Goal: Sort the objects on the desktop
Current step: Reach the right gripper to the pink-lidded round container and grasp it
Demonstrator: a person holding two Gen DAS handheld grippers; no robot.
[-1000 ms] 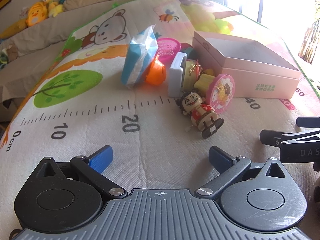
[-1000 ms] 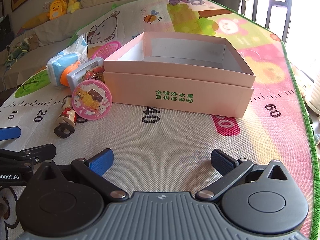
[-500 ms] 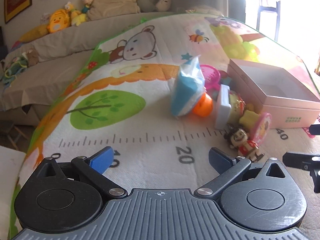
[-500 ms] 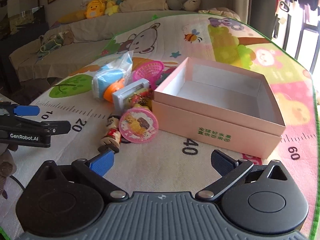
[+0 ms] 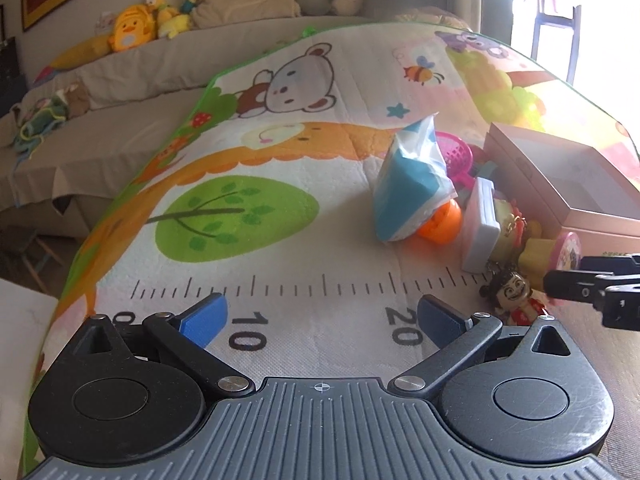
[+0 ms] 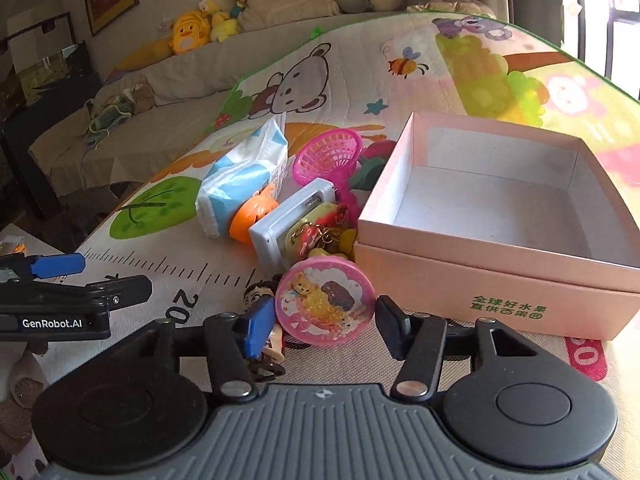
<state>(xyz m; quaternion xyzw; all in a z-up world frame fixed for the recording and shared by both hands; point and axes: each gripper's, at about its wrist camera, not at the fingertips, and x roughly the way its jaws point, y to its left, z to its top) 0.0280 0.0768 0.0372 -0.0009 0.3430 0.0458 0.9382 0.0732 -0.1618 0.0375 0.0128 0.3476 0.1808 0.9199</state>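
Observation:
A pile of small items lies on the play mat left of an open pink box (image 6: 500, 216): a blue-white tissue pack (image 6: 244, 178), an orange ball (image 6: 252, 218), a pink toy basket (image 6: 328, 158), a white case (image 6: 292, 222), a round pink tin (image 6: 325, 306) and a small doll figure (image 6: 256, 294). My right gripper (image 6: 320, 330) is open, its fingers on either side of the round pink tin, not closed on it. My left gripper (image 5: 320, 316) is open and empty over the ruler marks, left of the pile; the doll (image 5: 512, 294) is at its right.
The mat (image 5: 240, 208) covers the table; its left edge drops off to a sofa with plush toys (image 5: 132, 32). The left gripper shows at the left of the right wrist view (image 6: 60, 292). The right gripper's finger shows at the right edge of the left wrist view (image 5: 592, 290).
My right gripper moved left and forward to the pile and narrowed around the round pink tin. My left gripper drew back and left, away from the pile.

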